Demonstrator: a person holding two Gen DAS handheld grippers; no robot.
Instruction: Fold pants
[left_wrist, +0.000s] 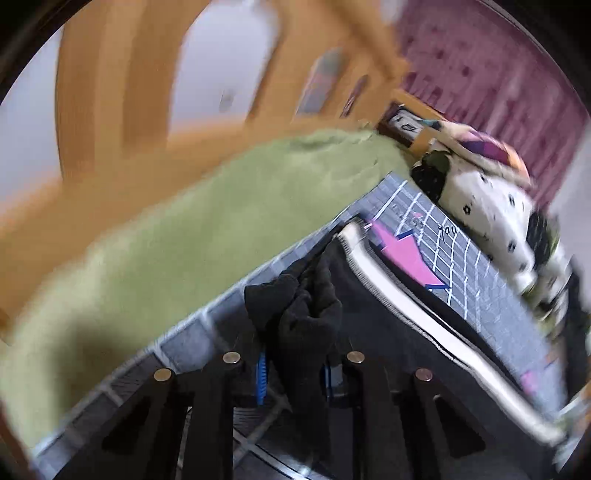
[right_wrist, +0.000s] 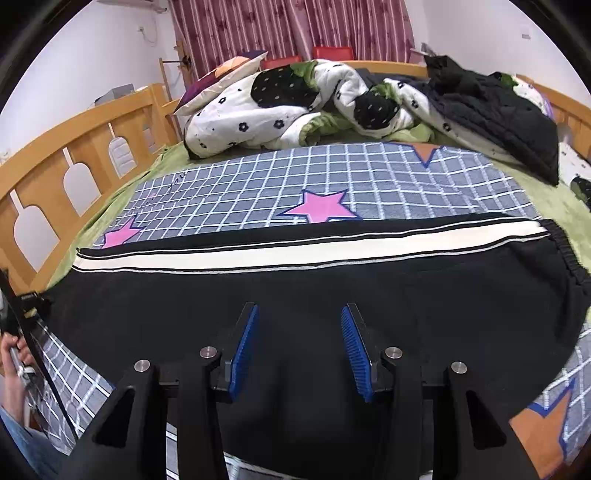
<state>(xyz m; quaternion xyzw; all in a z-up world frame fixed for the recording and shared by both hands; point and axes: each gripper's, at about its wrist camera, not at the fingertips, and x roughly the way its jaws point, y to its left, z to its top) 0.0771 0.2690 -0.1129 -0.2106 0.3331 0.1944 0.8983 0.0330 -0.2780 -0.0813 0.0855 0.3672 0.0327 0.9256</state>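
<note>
Black pants (right_wrist: 295, 291) with a white side stripe (right_wrist: 295, 253) lie flat across the bed, the elastic waistband (right_wrist: 570, 254) at the right. My right gripper (right_wrist: 299, 308) hovers open over the middle of the pants, nothing between its blue pads (right_wrist: 242, 350). In the blurred left wrist view my left gripper (left_wrist: 295, 369) is shut on a bunched end of the pants (left_wrist: 295, 306); the black cloth rises in a wad between its fingers. The white stripe (left_wrist: 424, 310) runs off to the lower right.
The pants rest on a grey grid sheet (right_wrist: 369, 177) with pink stars over a green blanket (left_wrist: 184, 240). A wooden bed rail (right_wrist: 74, 147) stands at the left. A crumpled quilt (right_wrist: 277, 107), a pillow (right_wrist: 221, 74) and dark clothes (right_wrist: 491, 107) lie at the back. A hand (right_wrist: 14, 354) shows at the left edge.
</note>
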